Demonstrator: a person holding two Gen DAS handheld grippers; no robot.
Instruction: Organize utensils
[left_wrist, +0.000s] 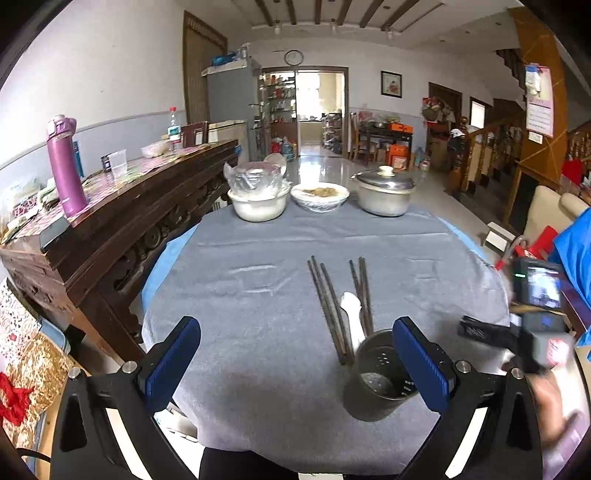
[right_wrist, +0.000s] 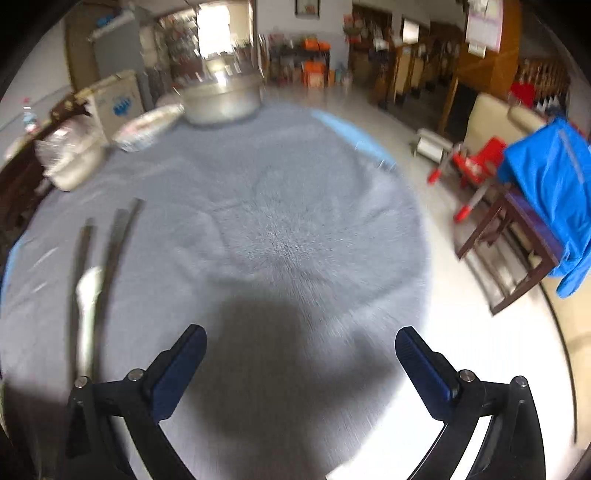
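Lidded pot (left_wrist: 384, 192), two bowls (left_wrist: 258, 203) at the table's (left_wrist: 240, 295) far edge

Dark chopsticks (left_wrist: 328, 306) lie flat on the grey cloth (left_wrist: 258, 295) in two loose bunches, tips fanning away twd the far side, near ends by the cup (left_wrist: 380, 373). Left bunch is three or so sticks; right bunch (left_wrist: 362, 291) two or three, partly behind the cup rim. White spoon (left_wrist: 352, 314) lies btwn the bunches, lengthwise w/ them, near end at the rim. Cup: metal, upright, holes in its base, nothing inside. Right view is blurred: sticks (right_wrist: 114, 254) & spoon (right_wrist: 86, 302) at left.
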